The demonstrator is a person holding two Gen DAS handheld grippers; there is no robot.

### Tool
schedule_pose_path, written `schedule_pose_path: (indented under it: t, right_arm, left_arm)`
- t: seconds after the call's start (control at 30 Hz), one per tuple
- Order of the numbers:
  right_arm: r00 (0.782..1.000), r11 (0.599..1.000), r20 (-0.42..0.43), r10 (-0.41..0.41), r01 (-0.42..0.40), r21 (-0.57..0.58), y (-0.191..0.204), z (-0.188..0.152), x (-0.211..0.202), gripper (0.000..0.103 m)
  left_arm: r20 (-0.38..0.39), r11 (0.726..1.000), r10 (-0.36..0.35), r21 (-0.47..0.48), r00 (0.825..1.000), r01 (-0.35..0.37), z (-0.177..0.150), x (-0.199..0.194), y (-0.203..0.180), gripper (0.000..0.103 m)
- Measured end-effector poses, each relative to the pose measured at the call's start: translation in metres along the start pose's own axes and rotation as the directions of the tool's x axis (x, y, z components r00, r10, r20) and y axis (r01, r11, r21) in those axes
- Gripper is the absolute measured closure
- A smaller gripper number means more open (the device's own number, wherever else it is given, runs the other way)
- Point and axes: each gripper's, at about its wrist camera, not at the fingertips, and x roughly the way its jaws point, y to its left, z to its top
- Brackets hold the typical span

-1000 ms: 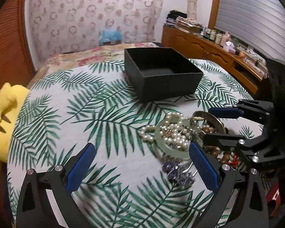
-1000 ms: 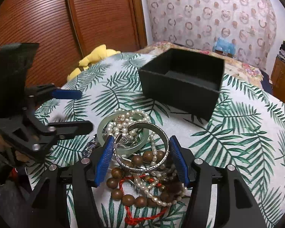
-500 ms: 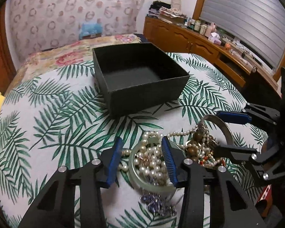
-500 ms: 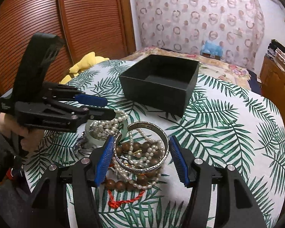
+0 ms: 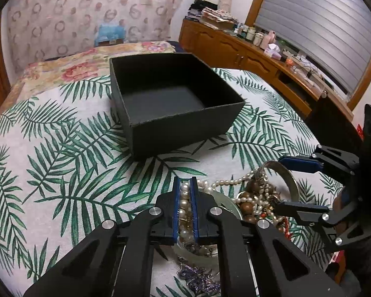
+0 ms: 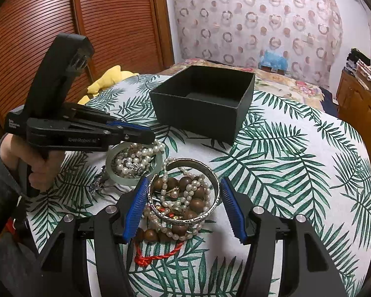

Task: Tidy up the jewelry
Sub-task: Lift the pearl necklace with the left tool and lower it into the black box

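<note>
A heap of jewelry lies on the palm-leaf tablecloth (image 5: 61,153). My left gripper (image 5: 185,185) is shut on a pearl necklace (image 5: 185,200) that lies over a pale green jade bangle (image 6: 122,177); the gripper also shows in the right wrist view (image 6: 148,135). My right gripper (image 6: 183,195) is open, its blue pads either side of a silver bangle (image 6: 211,180) filled with brown wooden beads (image 6: 185,182) and pearls. It also shows in the left wrist view (image 5: 287,183). An empty black box (image 5: 175,104) stands beyond the heap, also in the right wrist view (image 6: 205,99).
A red cord (image 6: 158,256) and a purple crystal piece (image 5: 197,278) lie at the heap's near side. A yellow plush toy (image 6: 108,78) sits at the table's left edge. A bed and a wooden sideboard (image 5: 259,57) stand behind the table.
My left gripper has moved forward over the jade bangle and closed on the pearl necklace. My right gripper has stayed open around the silver bangle.
</note>
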Motion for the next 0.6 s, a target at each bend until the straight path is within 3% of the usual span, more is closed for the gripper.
schedule_pose_path:
  t: [0.23, 0.6]
  right_arm:
    - [1.000, 1.000, 0.001, -0.004, 0.004, 0.001, 0.000, -0.001, -0.001, 0.041]
    - [0.999, 1.000, 0.032, -0.017, 0.018, -0.014, 0.000, 0.013, -0.012, 0.041]
  left_arm:
    - [0.081, 0.998, 0.041, 0.035, 0.996, -0.044, 0.006, -0.028, -0.012, 0.096]
    - [0.221, 0.998, 0.029, 0.052, 0.975, -0.042, 0.026, -0.082, -0.031, 0.096]
